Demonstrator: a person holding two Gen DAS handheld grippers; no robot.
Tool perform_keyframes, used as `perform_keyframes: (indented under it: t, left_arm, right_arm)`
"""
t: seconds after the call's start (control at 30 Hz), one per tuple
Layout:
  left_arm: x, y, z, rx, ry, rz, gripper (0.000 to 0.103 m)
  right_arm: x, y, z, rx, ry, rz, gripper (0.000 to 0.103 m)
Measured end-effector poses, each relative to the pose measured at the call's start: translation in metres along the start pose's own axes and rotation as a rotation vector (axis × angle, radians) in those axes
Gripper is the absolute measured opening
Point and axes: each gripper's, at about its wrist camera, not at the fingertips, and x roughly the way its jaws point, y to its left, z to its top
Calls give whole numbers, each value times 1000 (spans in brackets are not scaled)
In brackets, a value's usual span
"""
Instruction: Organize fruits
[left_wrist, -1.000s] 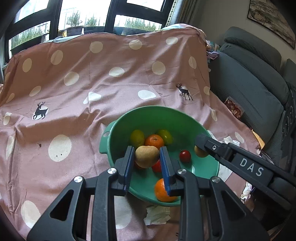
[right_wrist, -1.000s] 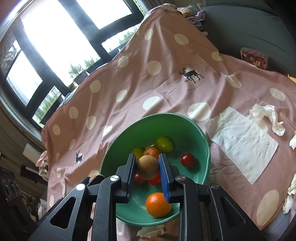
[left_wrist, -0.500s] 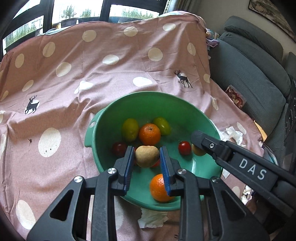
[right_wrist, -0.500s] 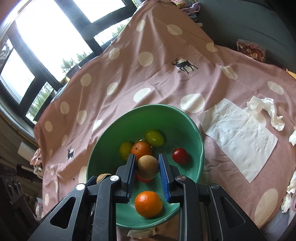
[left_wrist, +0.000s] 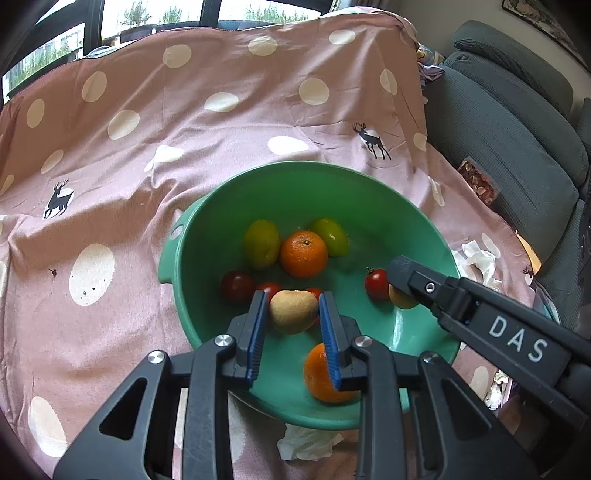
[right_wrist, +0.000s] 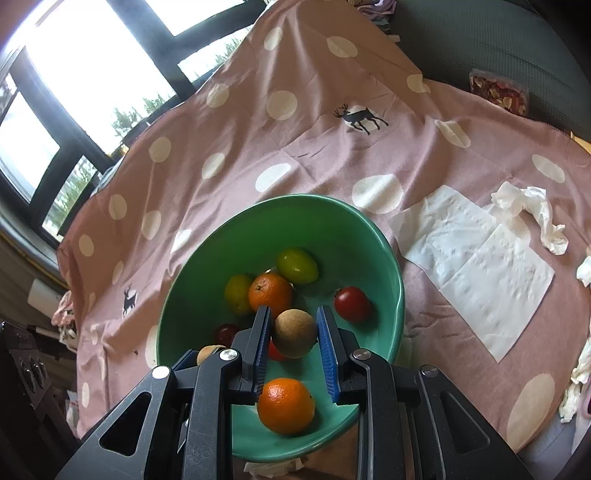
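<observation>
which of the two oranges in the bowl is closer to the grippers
The orange at the green bowl's near rim, lying alone just below the fingers. The other orange sits farther back, between two green fruits.

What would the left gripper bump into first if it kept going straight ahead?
Probably the red tomatoes on the green bowl's floor, just beyond the tan fruit the left gripper holds; depth is hard to judge.

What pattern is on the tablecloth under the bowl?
Dusty pink tablecloth with cream polka dots and small dark deer; clearest in the right wrist view.

Kiwi (right_wrist: 294, 333) in right gripper (right_wrist: 293, 328)
</observation>
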Motion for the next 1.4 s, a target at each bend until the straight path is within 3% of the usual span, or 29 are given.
perform_keyframes:
  t: [1.0, 1.27, 1.4]
  left_arm:
    - [0, -1, -1, 6, 9, -36, 28]
    - [-22, 6, 2, 22, -9, -58, 51]
    - [-45, 12, 5, 38, -58, -55, 74]
  right_arm:
    - [7, 3, -2, -12, 27, -38, 28]
    - [-3, 1, 1, -3, -15, -53, 28]
    - [-11, 5, 1, -24, -47, -62, 30]
